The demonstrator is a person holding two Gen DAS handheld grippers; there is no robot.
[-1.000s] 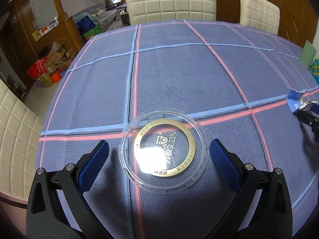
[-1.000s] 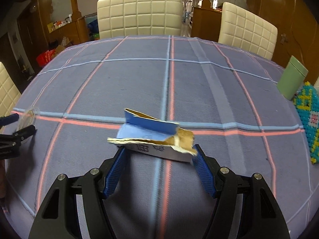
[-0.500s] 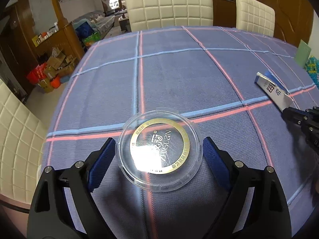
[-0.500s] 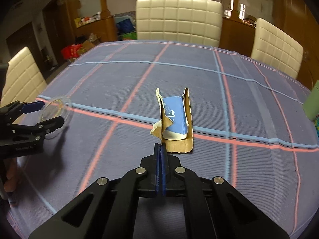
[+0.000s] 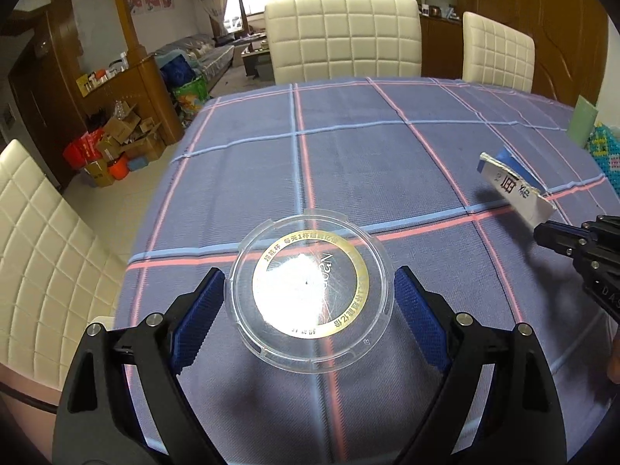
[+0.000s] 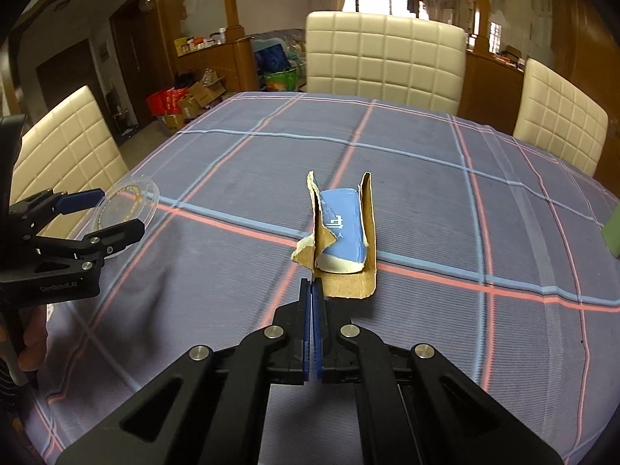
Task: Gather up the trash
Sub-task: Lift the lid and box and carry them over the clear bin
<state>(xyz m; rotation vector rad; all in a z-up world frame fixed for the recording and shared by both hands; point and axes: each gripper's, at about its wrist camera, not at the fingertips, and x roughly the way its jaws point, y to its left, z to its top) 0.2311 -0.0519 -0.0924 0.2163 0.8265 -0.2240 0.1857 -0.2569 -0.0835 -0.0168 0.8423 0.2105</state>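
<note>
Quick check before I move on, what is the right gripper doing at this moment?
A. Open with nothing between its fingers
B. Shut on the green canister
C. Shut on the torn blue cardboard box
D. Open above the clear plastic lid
C: in the right wrist view the right gripper has its blue pads pressed together on a brown flap of the torn blue cardboard box, which is held off the tablecloth.

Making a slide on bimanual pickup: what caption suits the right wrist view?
Right hand-held gripper clamps a torn blue cardboard box above the plaid tablecloth; left hand-held gripper brackets a clear plastic lid.
</note>
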